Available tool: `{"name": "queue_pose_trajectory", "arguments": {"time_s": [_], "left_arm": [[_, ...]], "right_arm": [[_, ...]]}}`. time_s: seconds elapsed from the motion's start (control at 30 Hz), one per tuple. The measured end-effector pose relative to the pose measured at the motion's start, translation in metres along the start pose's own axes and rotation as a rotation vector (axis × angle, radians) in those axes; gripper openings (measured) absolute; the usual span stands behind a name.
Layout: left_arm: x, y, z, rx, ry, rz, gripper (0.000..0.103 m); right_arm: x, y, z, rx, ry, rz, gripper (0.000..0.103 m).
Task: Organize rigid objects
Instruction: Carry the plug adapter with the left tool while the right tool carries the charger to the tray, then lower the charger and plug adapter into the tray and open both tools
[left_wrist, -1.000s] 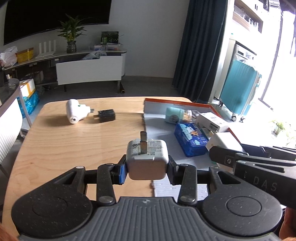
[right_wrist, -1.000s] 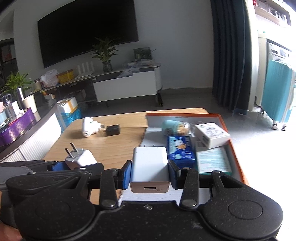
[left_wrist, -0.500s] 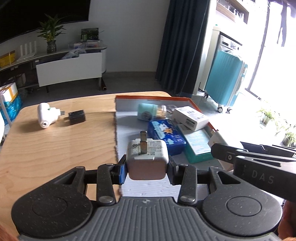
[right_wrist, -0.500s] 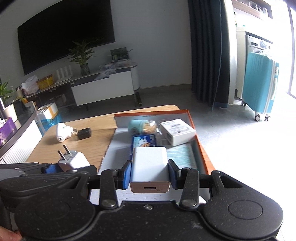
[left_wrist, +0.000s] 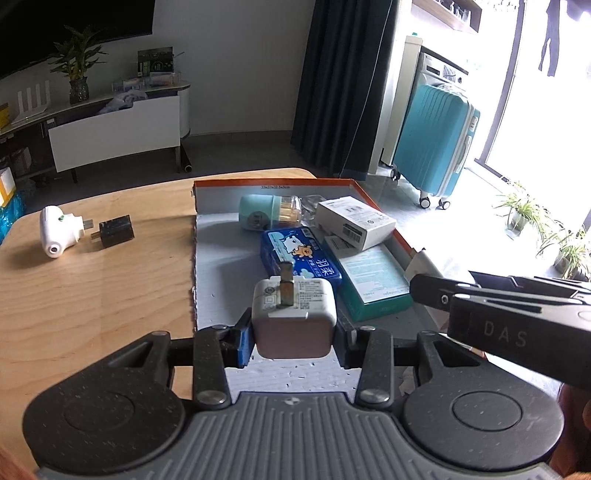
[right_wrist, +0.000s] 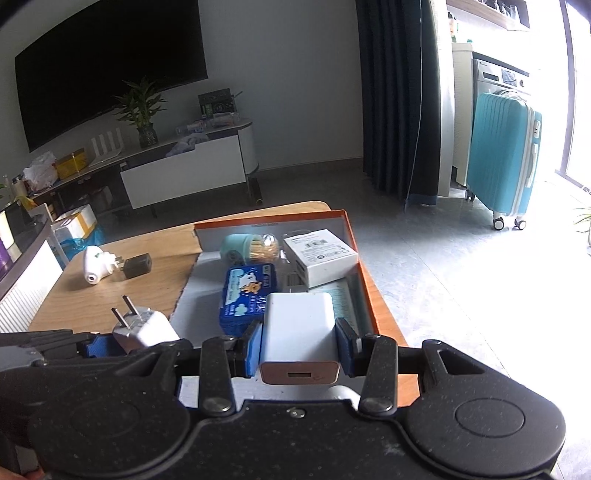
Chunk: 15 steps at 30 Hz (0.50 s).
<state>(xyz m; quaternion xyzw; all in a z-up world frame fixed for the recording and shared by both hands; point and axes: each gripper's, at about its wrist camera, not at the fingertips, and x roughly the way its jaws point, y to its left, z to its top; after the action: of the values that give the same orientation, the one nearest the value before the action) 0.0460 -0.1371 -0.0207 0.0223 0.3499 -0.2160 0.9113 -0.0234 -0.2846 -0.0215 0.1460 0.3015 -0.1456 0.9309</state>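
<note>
My left gripper (left_wrist: 293, 332) is shut on a small white plug adapter (left_wrist: 293, 317) with its prongs pointing up, held over the near left part of the orange-rimmed box (left_wrist: 273, 182). My right gripper (right_wrist: 299, 345) is shut on a larger white USB charger (right_wrist: 299, 325), above the box's near end (right_wrist: 364, 280). The left gripper's adapter (right_wrist: 142, 326) also shows at the left in the right wrist view. Inside the box lie a blue tissue pack (left_wrist: 299, 256), a teal box (left_wrist: 373, 284), a white carton (left_wrist: 354, 221) and a mint toothpick jar (left_wrist: 258, 218).
On the wooden table (left_wrist: 92, 288), left of the box, lie a white plug-in device (left_wrist: 55, 232) and a black charger cube (left_wrist: 116, 230). Beyond the table's right edge is grey floor with a teal suitcase (left_wrist: 434, 140). A low TV cabinet (right_wrist: 181, 173) stands at the back.
Both grippers have moved right, off the bare wood and over the box, still holding their chargers. The white device and black cube have slid toward the left of both views.
</note>
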Motion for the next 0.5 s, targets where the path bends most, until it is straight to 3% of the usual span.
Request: {"name": "queue_pose_trajectory", "arguments": {"time_s": [0.2, 0.23, 0.27, 0.5], "left_arm": [[0.011, -0.004, -0.001, 0.005, 0.024, -0.012, 0.042], [0.012, -0.004, -0.001, 0.006, 0.028, -0.014, 0.042], [0.013, -0.005, -0.001, 0.007, 0.03, -0.016, 0.042], [0.021, -0.01, -0.001, 0.012, 0.056, -0.057, 0.042]], "right_arm": [[0.008, -0.007, 0.0, 0.009, 0.011, -0.016, 0.049], [0.009, -0.008, 0.0, 0.011, 0.011, -0.017, 0.032], [0.01, -0.009, 0.001, 0.006, 0.012, -0.019, 0.029], [0.007, -0.017, 0.006, 0.02, -0.03, -0.042, 0.032]]}}
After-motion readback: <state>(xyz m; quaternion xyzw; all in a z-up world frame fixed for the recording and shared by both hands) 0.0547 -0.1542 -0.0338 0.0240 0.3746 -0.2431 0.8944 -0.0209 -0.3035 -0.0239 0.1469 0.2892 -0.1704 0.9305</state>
